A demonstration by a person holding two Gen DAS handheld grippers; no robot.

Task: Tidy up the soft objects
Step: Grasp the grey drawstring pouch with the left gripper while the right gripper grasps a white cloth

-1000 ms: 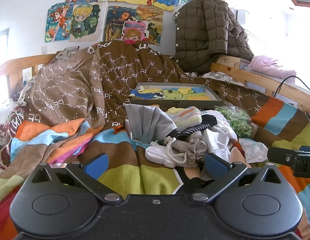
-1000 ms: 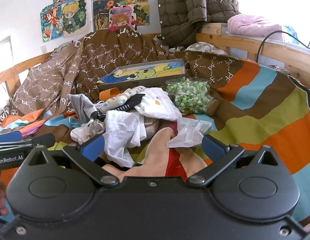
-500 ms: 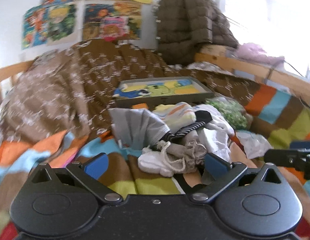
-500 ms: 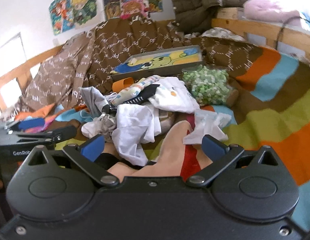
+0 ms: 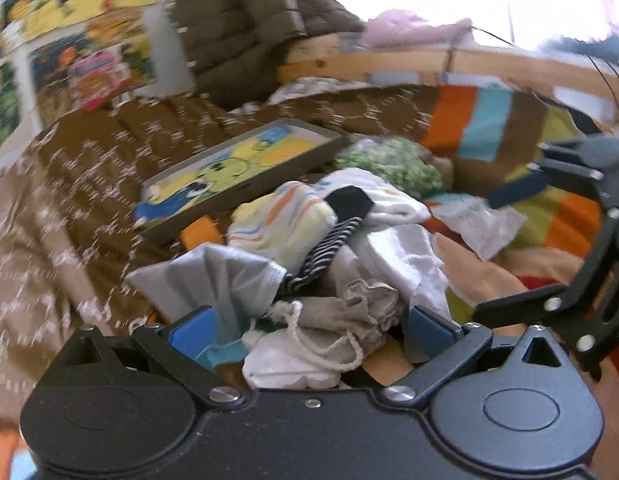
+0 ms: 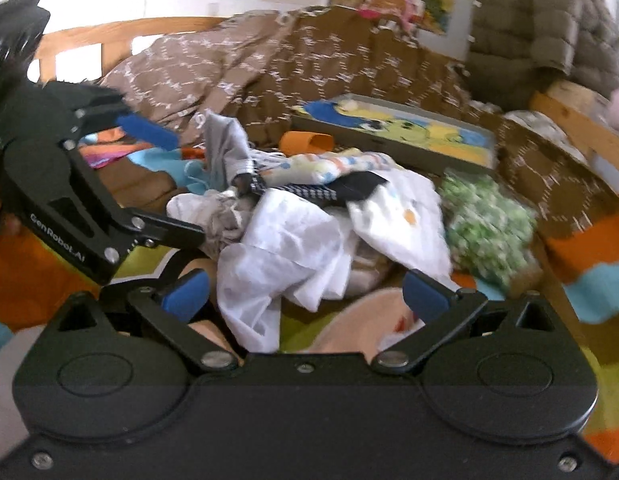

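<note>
The pile of soft things lies on the striped blanket, directly ahead of both pairs of jaws. Nearest the left gripper is a beige drawstring pouch, sitting between its wide-spread, empty jaws with its cord looped over a white cloth just below. The right gripper is spread just as wide and holds nothing — a crumpled white garment hangs between its blue pads.

The risk, as I judge it, is tangling: the pouch cord, a striped sock and a grey cloth overlap, so a pinch may drag several pieces at once. The two grippers are close together, and a clash is possible. Beyond the pile sit a puzzle tray and a bag of green bits — a hard tug could jostle them.
</note>
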